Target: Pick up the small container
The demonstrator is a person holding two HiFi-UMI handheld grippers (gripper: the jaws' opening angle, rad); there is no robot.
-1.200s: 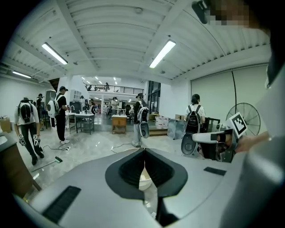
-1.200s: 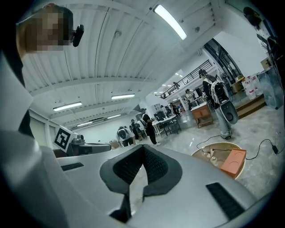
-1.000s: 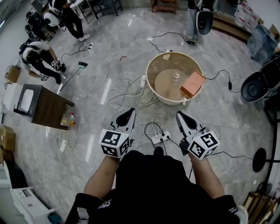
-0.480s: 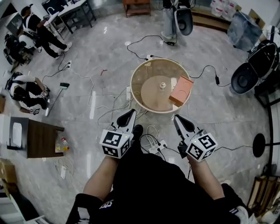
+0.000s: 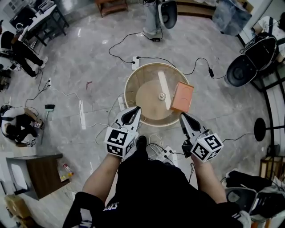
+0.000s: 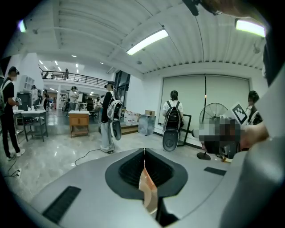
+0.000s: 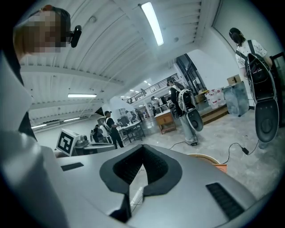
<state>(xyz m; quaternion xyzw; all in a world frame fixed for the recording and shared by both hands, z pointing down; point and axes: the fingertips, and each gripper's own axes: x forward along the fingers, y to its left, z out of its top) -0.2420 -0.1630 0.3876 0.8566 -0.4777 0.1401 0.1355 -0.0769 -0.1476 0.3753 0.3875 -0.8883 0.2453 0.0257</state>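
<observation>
A small pale container (image 5: 161, 95) stands at the middle of a round tan table (image 5: 133, 75), with an orange box (image 5: 182, 96) just right of it. My left gripper (image 5: 135, 109) hangs over the table's near left rim, jaws shut and nothing between them. My right gripper (image 5: 182, 116) is held at the near right rim below the orange box, also shut and empty. In the left gripper view the closed jaws (image 6: 144, 151) point out into the hall. The right gripper view shows closed jaws (image 7: 142, 147), with the table's rim (image 7: 207, 156) and the orange box (image 7: 220, 168) past them.
Cables and a power strip (image 5: 165, 152) lie on the marble floor by my feet. A black round chair (image 5: 240, 71) stands at the right, and a brown desk (image 5: 31, 173) at the lower left. A person (image 5: 153, 13) stands beyond the table; others are at the far left.
The table has come nearer in the head view and shifted left. Both grippers, earlier short of it over the floor cables, now reach its near rim. Jaws stayed shut.
</observation>
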